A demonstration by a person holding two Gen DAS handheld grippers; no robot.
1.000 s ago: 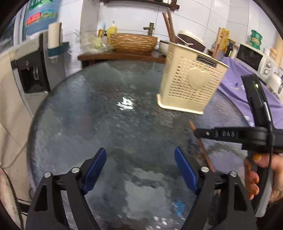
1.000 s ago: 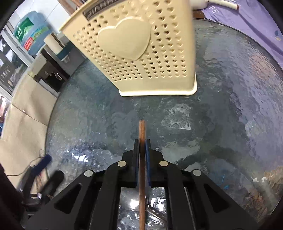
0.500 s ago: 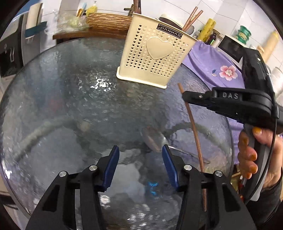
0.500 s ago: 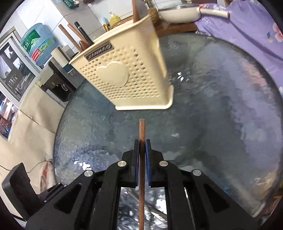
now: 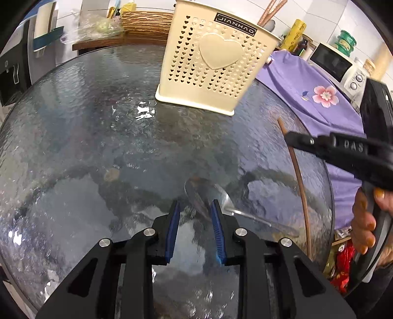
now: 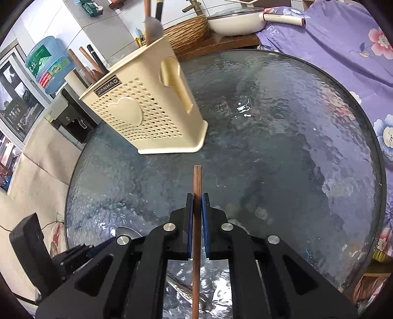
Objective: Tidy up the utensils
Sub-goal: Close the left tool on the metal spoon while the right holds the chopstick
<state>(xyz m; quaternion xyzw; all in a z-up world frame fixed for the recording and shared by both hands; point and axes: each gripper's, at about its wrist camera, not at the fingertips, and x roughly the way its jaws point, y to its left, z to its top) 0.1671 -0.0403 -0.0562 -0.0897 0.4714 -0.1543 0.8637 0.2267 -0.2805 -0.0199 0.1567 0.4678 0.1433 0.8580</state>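
A cream perforated utensil holder point(image 5: 211, 63) point(image 6: 147, 117) stands on the round glass table point(image 5: 86, 137), with several utensils sticking out of it. A metal spoon point(image 5: 200, 191) lies flat on the glass. My left gripper point(image 5: 195, 207) hovers just over the spoon's bowl. Its jaws are closing, the bowl's near edge sits between the blue pads point(image 5: 172, 220), and they are not pressing on it. My right gripper point(image 6: 196, 200) is shut on a brown wooden chopstick point(image 6: 197, 181) point(image 5: 298, 176), held above the table in front of the holder. A hand point(image 5: 366, 220) grips its handle.
A purple flowered cloth point(image 5: 314, 98) point(image 6: 343, 44) covers the counter at the right, with a microwave point(image 5: 331, 61) behind it. A wicker basket point(image 5: 145, 22) and a white pan point(image 6: 235, 23) sit on a wooden shelf beyond the table. A water dispenser point(image 6: 46, 66) stands at the left.
My left gripper has swung over to the spoon and its jaws have narrowed a lot. My right gripper, still shut on the chopstick, has drawn back from the holder.
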